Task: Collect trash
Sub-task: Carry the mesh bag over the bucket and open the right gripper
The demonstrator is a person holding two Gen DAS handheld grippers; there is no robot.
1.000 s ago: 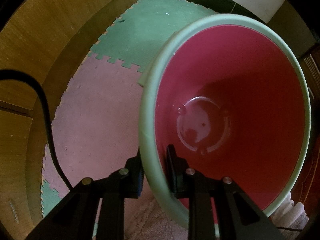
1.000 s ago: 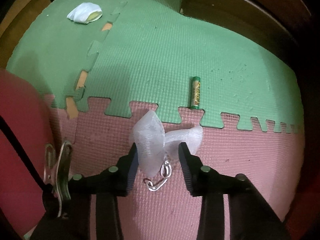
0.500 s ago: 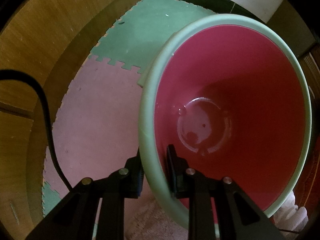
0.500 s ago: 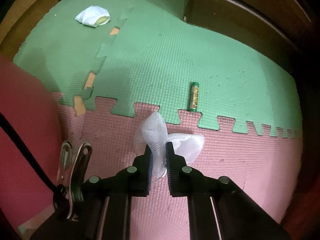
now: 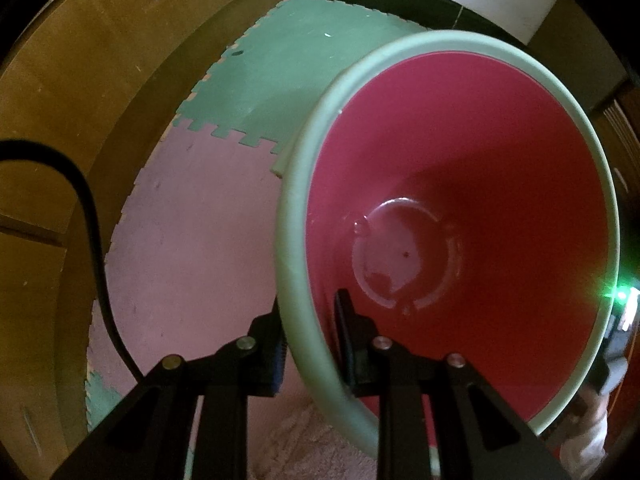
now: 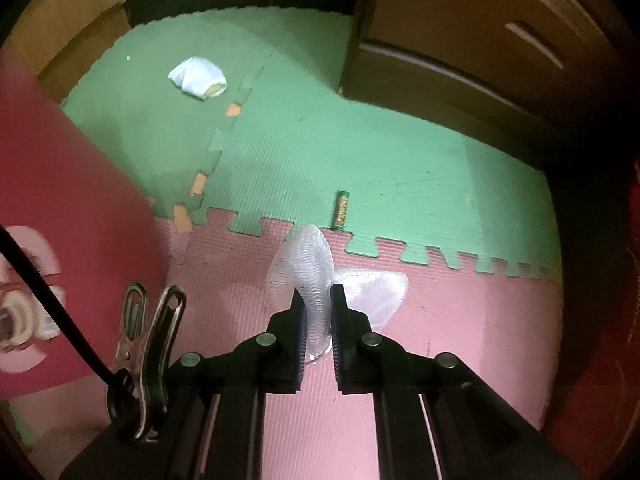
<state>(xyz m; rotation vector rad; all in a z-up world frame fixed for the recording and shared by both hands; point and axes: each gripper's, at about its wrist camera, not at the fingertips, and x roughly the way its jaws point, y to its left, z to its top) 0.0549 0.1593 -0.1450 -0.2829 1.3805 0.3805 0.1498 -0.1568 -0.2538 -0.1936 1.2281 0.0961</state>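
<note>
Two views, left wrist first.
Left view, left gripper (image 5: 310, 320): narrow, its two fingers clamped across the bin's rim, one finger outside the wall and one inside.
Left view, bin (image 5: 296, 216): pale green rim, red inside, tilted toward the camera; the round bottom shows bare, with a shine and a small dark speck.
Left view, mat (image 5: 192, 240): pink tile under and left of the bin, green tile beyond it, joined by puzzle teeth.
Left view, cable (image 5: 90, 232): black, curving down the left side past the gripper.
Left view, wood panel (image 5: 80, 80): brown, along the left and top edge of the mat.
Left view, green light (image 5: 620, 294): glowing at the far right edge, just beside the bin's rim.
Right view, right gripper (image 6: 318, 312): narrow, pinching white mesh between its pads.
Right view, mesh (image 6: 304, 268): a white netted piece, one lobe standing up above the fingers, another spreading to the right, over the pink tile.
Right view, battery (image 6: 342, 209): green and gold, lying on the green tile just beyond the seam, near the mesh.
Right view, white wad (image 6: 198, 77): crumpled, on the green tile, well apart from the gripper.
Right view, bin: red outer wall (image 6: 60, 184) fills the left edge.
Right view, clip (image 6: 148, 356): metal, holding a black cable at lower left.
Right view, cabinet (image 6: 460, 40): brown, upper right, at the mat's edge.
</note>
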